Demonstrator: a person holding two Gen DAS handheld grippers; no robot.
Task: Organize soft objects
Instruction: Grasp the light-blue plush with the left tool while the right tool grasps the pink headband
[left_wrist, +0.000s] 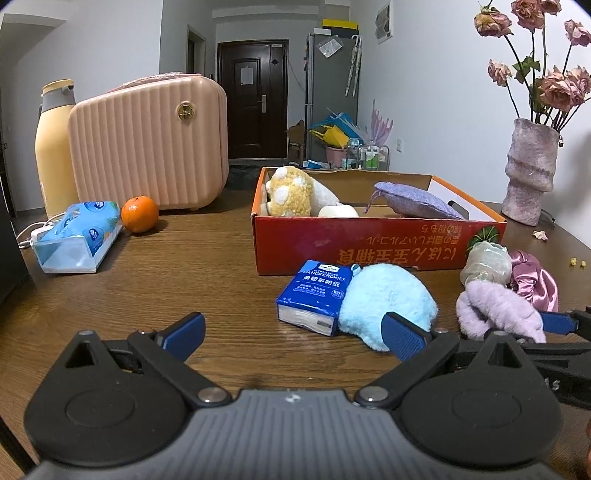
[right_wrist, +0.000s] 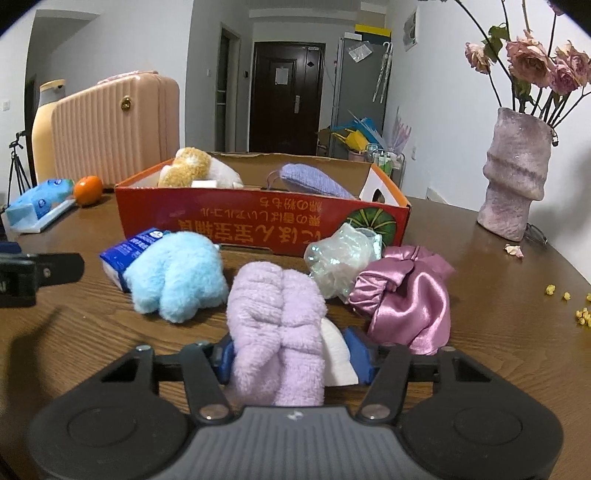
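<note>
**R clamped on lilac fluffy item, L open over bench**

I've got the right hand-held gripper (right_wrist: 291, 356) closed on the lilac fluffy cloth (right_wrist: 277, 328); both blue pads press its sides, w/ a white piece (right_wrist: 338, 360) squeezed in next to the right pad. The cloth sits on the bench (right_wrist: 92, 332) just in front of the red cardboard box (right_wrist: 258, 225).

My left hand-held gripper (left_wrist: 293, 334) is spread wide, nothing between its fingers. Its right fingertip (left_wrist: 404, 339) overlaps the light blue plush (left_wrist: 384, 302) in view; can't tell if touching. The plush lies on the bench, leaning against a blue handkerchief tissue pack (left_wrist: 314, 295), both just in front of the box.

Other soft stuff near the lilac cloth: crumpled clear plastic bag (right_wrist: 340, 258) touching the box front, pink satin item (right_wrist: 406, 299) beside it on the right, touching the bag.

In the box: yellow-white plush toy (left_wrist: 291, 192) at the left end, a white object (left_wrist: 338, 211) next to it, purple knit pouch (left_wrist: 413, 201) toward the right.

Rest of bench: orange (left_wrist: 139, 214) beside a blue tissue pack (left_wrist: 79, 236) far left, pink ribbed case (left_wrist: 147, 144) behind them w/ a yellow bottle (left_wrist: 53, 147) at its left. Mauve vase (left_wrist: 530, 170) w/ dried roses at right, well apart from the box. Yellow crumbs (right_wrist: 576, 306) and a petal (right_wrist: 514, 250) on the bench right side.
</note>
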